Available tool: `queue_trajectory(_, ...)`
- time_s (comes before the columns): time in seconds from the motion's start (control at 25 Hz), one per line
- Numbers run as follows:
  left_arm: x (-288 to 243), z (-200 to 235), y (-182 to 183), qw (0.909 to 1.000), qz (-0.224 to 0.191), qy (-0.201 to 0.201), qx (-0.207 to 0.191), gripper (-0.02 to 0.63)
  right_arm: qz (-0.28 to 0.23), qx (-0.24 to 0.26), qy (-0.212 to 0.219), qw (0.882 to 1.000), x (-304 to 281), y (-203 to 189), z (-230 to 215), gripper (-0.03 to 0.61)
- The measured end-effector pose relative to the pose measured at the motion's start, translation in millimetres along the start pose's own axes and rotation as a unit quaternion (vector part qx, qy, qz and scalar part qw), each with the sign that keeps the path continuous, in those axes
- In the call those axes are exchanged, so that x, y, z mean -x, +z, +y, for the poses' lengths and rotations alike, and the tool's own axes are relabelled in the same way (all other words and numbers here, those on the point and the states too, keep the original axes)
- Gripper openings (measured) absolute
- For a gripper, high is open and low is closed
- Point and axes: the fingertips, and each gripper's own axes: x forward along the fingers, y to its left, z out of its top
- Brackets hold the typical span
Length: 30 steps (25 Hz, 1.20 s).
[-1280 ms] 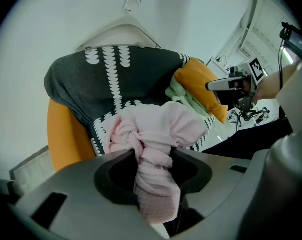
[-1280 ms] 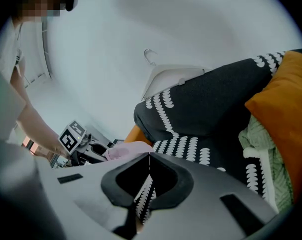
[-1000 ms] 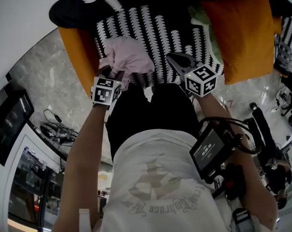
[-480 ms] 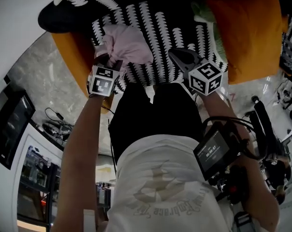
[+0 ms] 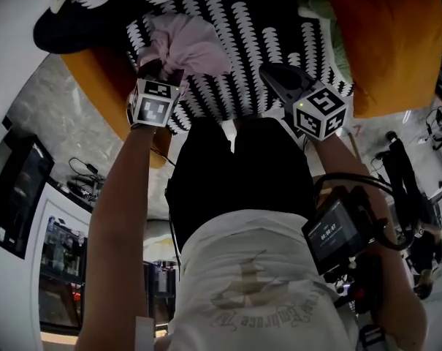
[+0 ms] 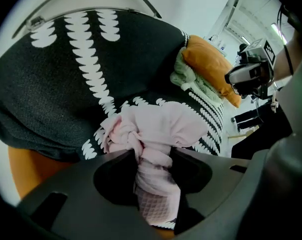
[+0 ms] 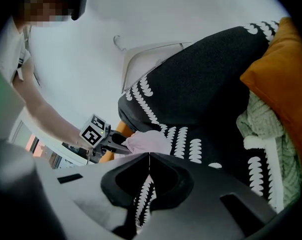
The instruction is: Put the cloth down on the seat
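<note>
A crumpled pink cloth point(image 5: 185, 44) hangs from my left gripper point(image 5: 161, 70), just over the left part of the seat point(image 5: 242, 42), a black cushion with white scalloped stripes. In the left gripper view the jaws are shut on a twisted neck of the cloth point(image 6: 151, 166), and the rest bunches out in front of the left gripper point(image 6: 153, 156). My right gripper point(image 5: 270, 75) hovers at the seat's front edge, to the right. Its jaws meet with nothing between them in the right gripper view point(image 7: 149, 156). From there the cloth point(image 7: 148, 141) shows low over the seat point(image 7: 200, 99).
Orange cushions flank the seat, one on the right point(image 5: 385, 42) and one on the left point(image 5: 104, 75). A green knitted throw point(image 7: 265, 134) lies by the right cushion point(image 7: 285, 74). The dark backrest point(image 6: 56, 79) rises behind the seat. Equipment and cables point(image 5: 85, 189) crowd the floor.
The left gripper has carried the cloth forward, farther in over the seat. The right gripper has drifted slightly to the right, still shut.
</note>
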Motion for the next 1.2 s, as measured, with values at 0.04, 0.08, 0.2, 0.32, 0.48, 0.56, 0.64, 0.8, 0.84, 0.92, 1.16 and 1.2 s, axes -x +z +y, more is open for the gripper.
queue_trajectory(0.04, -5.1, 0.1, 2.3, 1.0, 0.0, 0.001, -0.003, 0.19, 0.001, -0.002, -0.001, 1.0, 0.1, -2.1, -2.9, 0.017)
queue_trajectory(0.08, -9.3, -0.1, 5.0, 1.0, 0.0, 0.001, -0.005, 0.19, 0.002, -0.005, -0.002, 1.0, 0.7, -3.7, -5.2, 0.017)
queue_trajectory(0.2, -18.1, -1.9, 7.2, 1.0, 0.007, -0.003, -0.004, 0.19, 0.004, -0.012, -0.003, 1.0, 2.6, -8.1, -8.7, 0.017)
queue_trajectory(0.32, -28.5, 1.5, 2.3, 0.9998, 0.014, -0.012, 0.005, 0.195, 0.007, -0.018, -0.002, 1.0, 1.7, -11.8, -10.6, 0.017)
queue_trajectory(0.48, -42.4, 7.2, -12.3, 0.9986, 0.047, -0.018, -0.017, 0.209, 0.011, -0.024, -0.001, 1.0, 0.0, -19.3, -14.2, 0.017)
queue_trajectory(0.56, -47.6, 7.6, -20.4, 0.997, 0.066, -0.019, -0.034, 0.216, 0.011, -0.025, 0.0, 1.0, -0.7, -23.9, -15.5, 0.017)
queue_trajectory(0.64, -51.2, 7.9, -24.4, 0.9963, 0.075, -0.017, -0.038, 0.221, 0.011, -0.026, 0.0, 1.0, -1.0, -27.4, -16.9, 0.017)
queue_trajectory(0.8, -57.2, 7.6, -32.6, 0.996, 0.084, -0.014, -0.026, 0.239, 0.008, -0.03, -0.002, 1.0, 1.6, -31.2, -19.9, 0.017)
queue_trajectory(0.84, -58.1, 8.7, -33.6, 0.9959, 0.087, -0.014, -0.022, 0.245, 0.006, -0.031, -0.004, 0.999, 2.7, -31.0, -21.0, 0.017)
queue_trajectory(0.92, -59.1, 9.2, -32.9, 0.9956, 0.092, -0.012, -0.018, 0.26, 0.003, -0.031, -0.006, 0.999, 6.3, -32.8, -22.7, 0.017)
queue_trajectory(1.16, -49.3, 3.8, -31.9, 0.995, 0.097, 0.011, -0.018, 0.307, -0.001, -0.015, -0.001, 1.0, 16.9, -41.7, -14.8, 0.017)
queue_trajectory(1.2, -42.7, 4.2, -31.1, 0.9953, 0.094, 0.019, -0.011, 0.307, -0.004, -0.012, 0.001, 1.0, 18.1, -40.3, -12.1, 0.017)
